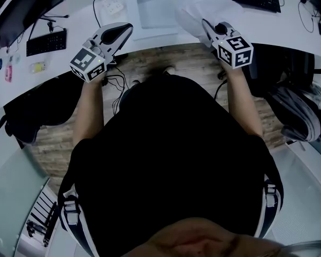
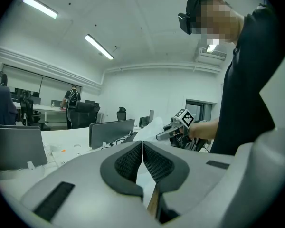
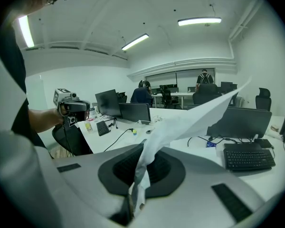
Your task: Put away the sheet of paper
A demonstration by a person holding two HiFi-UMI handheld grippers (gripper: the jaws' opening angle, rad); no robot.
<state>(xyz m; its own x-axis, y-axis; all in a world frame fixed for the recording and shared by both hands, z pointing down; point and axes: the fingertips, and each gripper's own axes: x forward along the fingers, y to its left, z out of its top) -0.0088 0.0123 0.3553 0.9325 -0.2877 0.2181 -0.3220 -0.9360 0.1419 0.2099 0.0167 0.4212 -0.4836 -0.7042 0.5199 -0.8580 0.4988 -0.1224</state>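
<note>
Above the desk, right claw pinches paper.

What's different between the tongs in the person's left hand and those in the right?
The right tongs are clamped on a crumpled sheet of paper; the left tongs are closed on nothing. The right tongs reach a little farther over the desk than the left tongs. Both are shut and angle toward each other.

White desks, wood floor, strip lights, possibly a glass partition
</note>
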